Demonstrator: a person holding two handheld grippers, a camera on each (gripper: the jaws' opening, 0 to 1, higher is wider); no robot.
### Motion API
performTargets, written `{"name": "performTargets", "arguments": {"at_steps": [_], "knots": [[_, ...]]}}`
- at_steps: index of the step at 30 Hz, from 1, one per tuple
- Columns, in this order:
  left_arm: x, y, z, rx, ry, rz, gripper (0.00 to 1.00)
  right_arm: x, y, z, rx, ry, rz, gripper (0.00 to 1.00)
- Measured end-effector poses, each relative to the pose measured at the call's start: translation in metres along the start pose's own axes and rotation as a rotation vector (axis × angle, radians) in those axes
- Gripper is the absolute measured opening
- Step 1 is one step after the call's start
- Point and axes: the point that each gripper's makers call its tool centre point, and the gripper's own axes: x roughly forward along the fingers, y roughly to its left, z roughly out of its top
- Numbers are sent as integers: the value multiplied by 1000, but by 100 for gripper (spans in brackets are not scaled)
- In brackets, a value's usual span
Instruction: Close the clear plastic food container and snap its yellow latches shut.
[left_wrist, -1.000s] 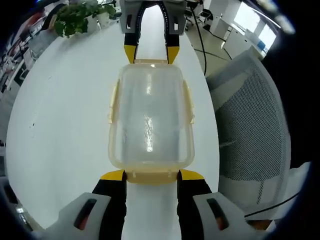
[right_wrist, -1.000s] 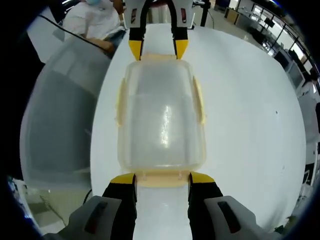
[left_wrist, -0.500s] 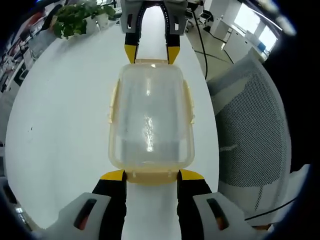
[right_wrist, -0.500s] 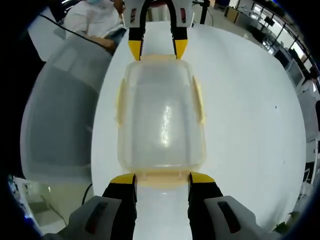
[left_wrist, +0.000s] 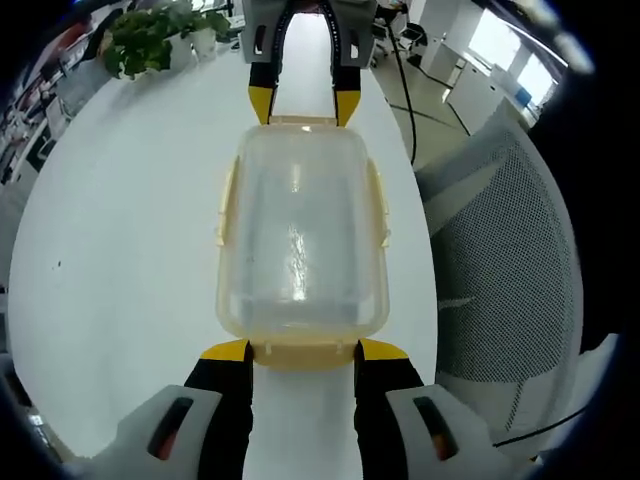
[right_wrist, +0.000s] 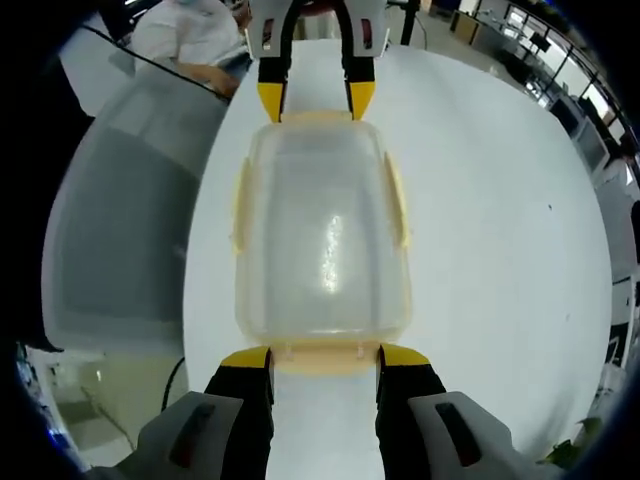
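Your clear container lies flat on the white table, lid on (yellow latches along its sides).

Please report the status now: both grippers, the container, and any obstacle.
Left gripper and right gripper open, one at each end latch. Container lid on, standing on the white table. Side latches look unsnapped. Nothing in the way.

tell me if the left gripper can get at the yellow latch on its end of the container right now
Probably yes. The left gripper has its jaws open with their tips either side of the near end latch of the container, and nothing sits between them.
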Motion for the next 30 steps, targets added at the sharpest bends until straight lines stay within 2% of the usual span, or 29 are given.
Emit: {"name": "performTargets", "arguments": {"at_steps": [21, 30], "knots": [[8, -2, 17, 11, -4, -1, 38, 1, 2, -19, 12, 14, -6, 38], [9, 0, 19, 21, 3, 1, 38, 1, 2, -22, 20, 8, -12, 38]]}}
